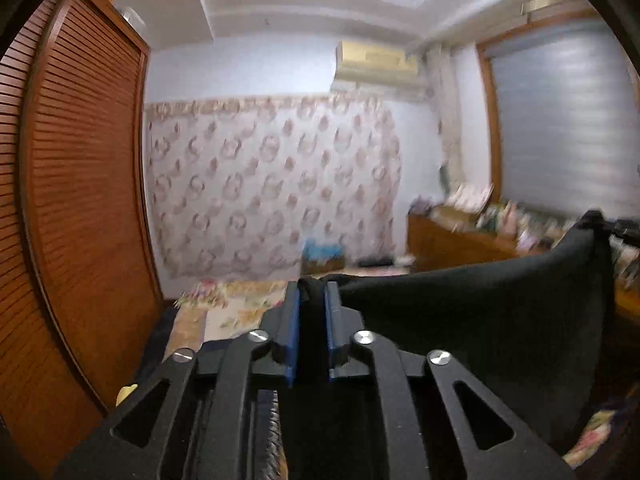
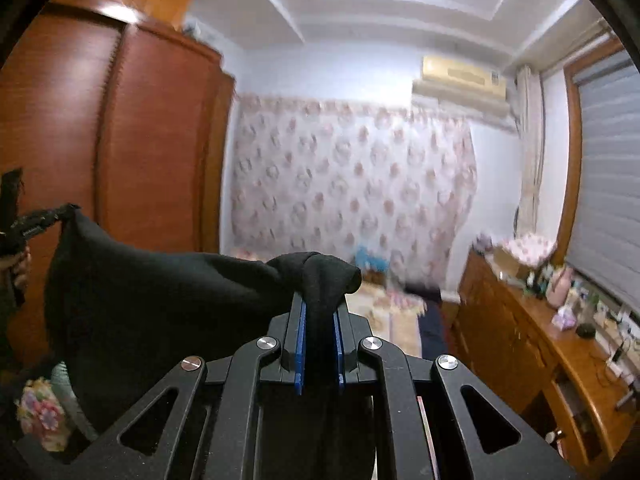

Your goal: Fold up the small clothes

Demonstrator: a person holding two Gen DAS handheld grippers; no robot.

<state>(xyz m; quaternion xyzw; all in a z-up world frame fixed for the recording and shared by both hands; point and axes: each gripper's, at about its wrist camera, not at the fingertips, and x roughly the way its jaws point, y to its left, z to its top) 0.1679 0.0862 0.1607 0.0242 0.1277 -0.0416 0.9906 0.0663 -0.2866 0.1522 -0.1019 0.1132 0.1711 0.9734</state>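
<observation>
A black garment [image 1: 480,312] hangs stretched in the air between my two grippers. In the left wrist view my left gripper [image 1: 313,292] is shut on one corner, with black cloth filling the gap between its blue pads [image 1: 294,320]. The far corner rises to my right gripper [image 1: 624,230] at the right edge. In the right wrist view my right gripper [image 2: 319,308] is shut on a bunched corner of the garment [image 2: 160,300]. The cloth sags leftward to my left gripper [image 2: 60,214], held by a hand at the frame's left edge.
A wooden wardrobe with louvred doors [image 1: 80,200] stands close on the left. A floral curtain [image 1: 272,188] covers the far wall. A wooden dresser [image 2: 560,340] loaded with small items runs along the right under a window blind [image 2: 608,180]. Floral bedding [image 1: 240,300] lies below.
</observation>
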